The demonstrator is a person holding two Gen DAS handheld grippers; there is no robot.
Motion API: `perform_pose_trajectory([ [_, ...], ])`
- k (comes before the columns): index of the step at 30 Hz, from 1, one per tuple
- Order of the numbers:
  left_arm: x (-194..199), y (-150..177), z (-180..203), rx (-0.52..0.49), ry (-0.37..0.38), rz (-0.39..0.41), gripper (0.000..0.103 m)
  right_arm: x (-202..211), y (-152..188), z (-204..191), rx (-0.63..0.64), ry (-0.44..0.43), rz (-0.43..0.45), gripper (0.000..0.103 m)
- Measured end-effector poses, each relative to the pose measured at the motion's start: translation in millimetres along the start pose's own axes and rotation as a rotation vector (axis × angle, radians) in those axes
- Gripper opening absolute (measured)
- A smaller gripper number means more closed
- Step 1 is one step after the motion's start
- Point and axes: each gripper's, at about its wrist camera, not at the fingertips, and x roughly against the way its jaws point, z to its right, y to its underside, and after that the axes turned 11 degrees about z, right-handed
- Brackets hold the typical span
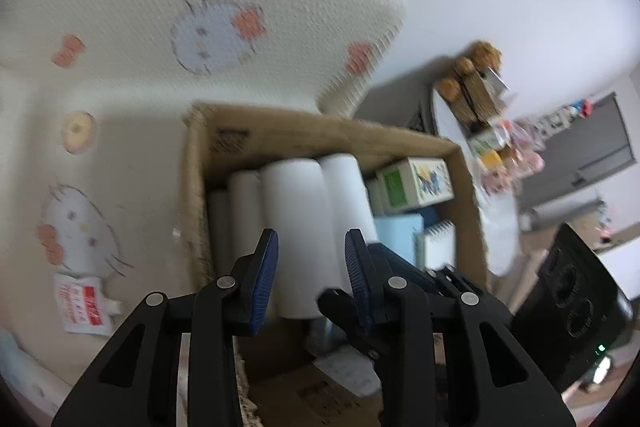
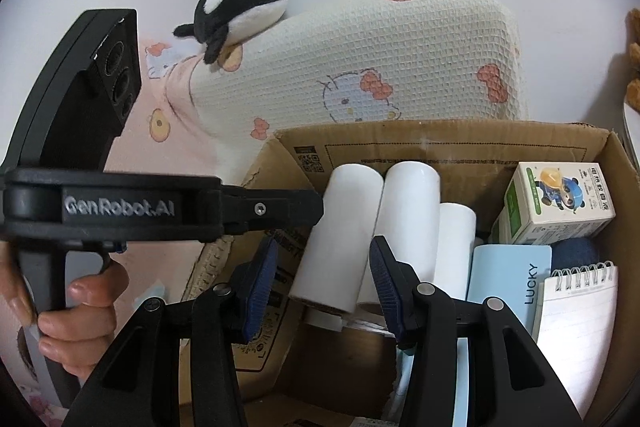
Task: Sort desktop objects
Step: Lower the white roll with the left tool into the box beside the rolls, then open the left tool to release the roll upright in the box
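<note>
An open cardboard box [image 1: 320, 131] [image 2: 440, 143] holds several white rolls. In the left wrist view one white roll [image 1: 304, 219] fills the gap of my left gripper [image 1: 312, 267], with both blue pads against its sides. From the right wrist view, the left gripper [image 2: 316, 207] reaches in from the left to the leftmost, slanting roll [image 2: 344, 235]. My right gripper [image 2: 324, 287] hangs over the box's near edge, jaws apart, gripping nothing; the rolls lie beyond it.
The box also holds a green-and-white carton [image 2: 560, 203], a light-blue LUCKY book [image 2: 508, 275] and a spiral notepad [image 2: 580, 307]. A patterned pillow [image 2: 380, 67] with an orca plush [image 2: 240, 7] stands behind. A person's hand [image 2: 80, 307] grips the left handle.
</note>
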Motion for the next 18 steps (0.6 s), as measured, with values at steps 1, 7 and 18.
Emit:
perform_pose_trajectory([
  [1, -1, 1, 1, -0.002, -0.009, 0.0, 0.038, 0, 0, 1, -0.007, 0.001, -0.002, 0.045],
  [7, 3, 2, 14, -0.081, -0.049, 0.035, 0.038, 13, -2, 0, 0.021, -0.008, 0.025, 0.045],
  [18, -20, 6, 20, -0.133, -0.147, -0.029, 0.034, 37, -9, 13, 0.188, 0.086, -0.019, 0.039],
])
